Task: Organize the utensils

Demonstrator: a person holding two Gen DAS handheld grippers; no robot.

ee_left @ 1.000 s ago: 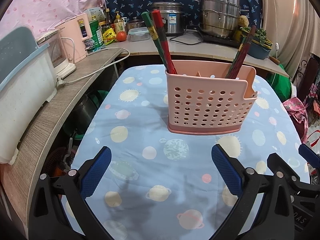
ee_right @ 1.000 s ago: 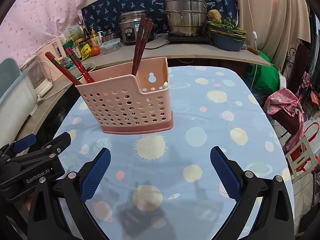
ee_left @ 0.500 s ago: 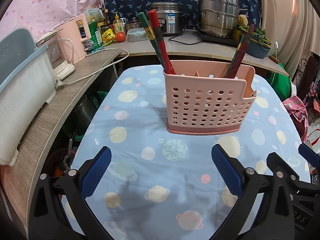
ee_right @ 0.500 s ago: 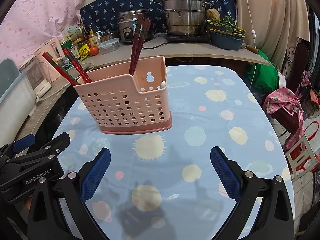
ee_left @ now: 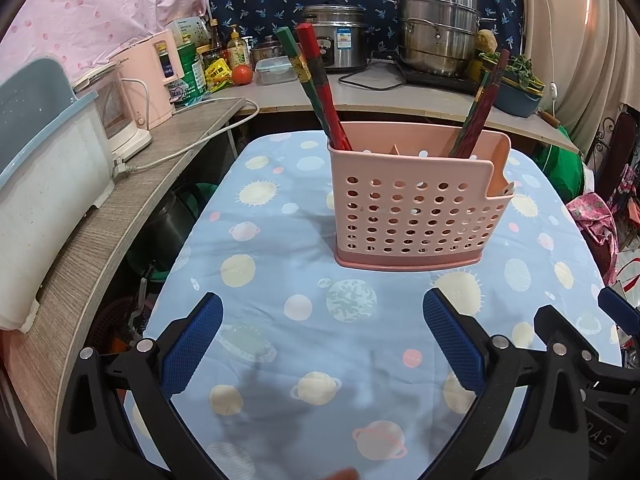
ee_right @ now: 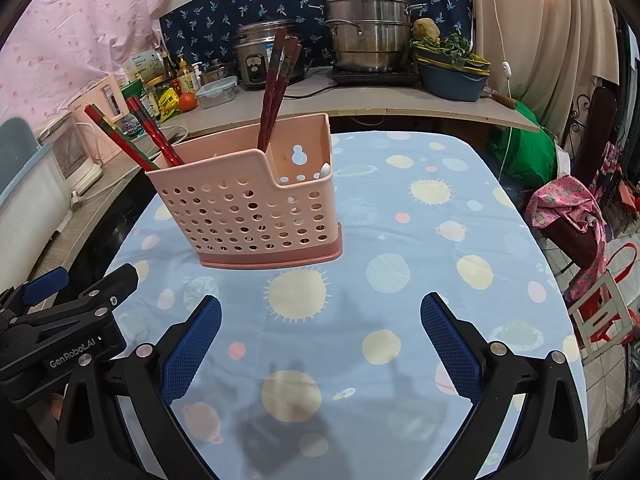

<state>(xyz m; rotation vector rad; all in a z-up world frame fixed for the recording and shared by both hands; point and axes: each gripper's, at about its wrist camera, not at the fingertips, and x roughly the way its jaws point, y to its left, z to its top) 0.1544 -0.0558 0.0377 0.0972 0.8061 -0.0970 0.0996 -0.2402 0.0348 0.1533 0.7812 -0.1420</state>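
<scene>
From the left wrist view we have the left gripper (ee_left: pixel 322 322) spread wide and holding nothing, hovering over the blue planet-print surface (ee_left: pixel 272 240), with the pink holder (ee_left: pixel 416 204) standing upright a little ahead of it. Two chopsticks (ee_left: pixel 316 88) lean out of its left end and another pair (ee_left: pixel 478 114) lean out near the right, and that lean is our worry: come in high and a finger could clip a stick and tip the light holder over. The right gripper's body (ee_left: pixel 580 364) sits close beside us, so the two could knock together if both close in. Over to the right wrist view, the right gripper (ee_right: pixel 320 320) is also wide apart and empty, the holder (ee_right: pixel 248 208) off to the left and ahead. We spot a small white utensil (ee_right: pixel 326 169) low in the end compartment; reaching for it means threading past the tall dark chopsticks (ee_right: pixel 276 92). The cloth looks loose, so any shove may slide the holder.
</scene>
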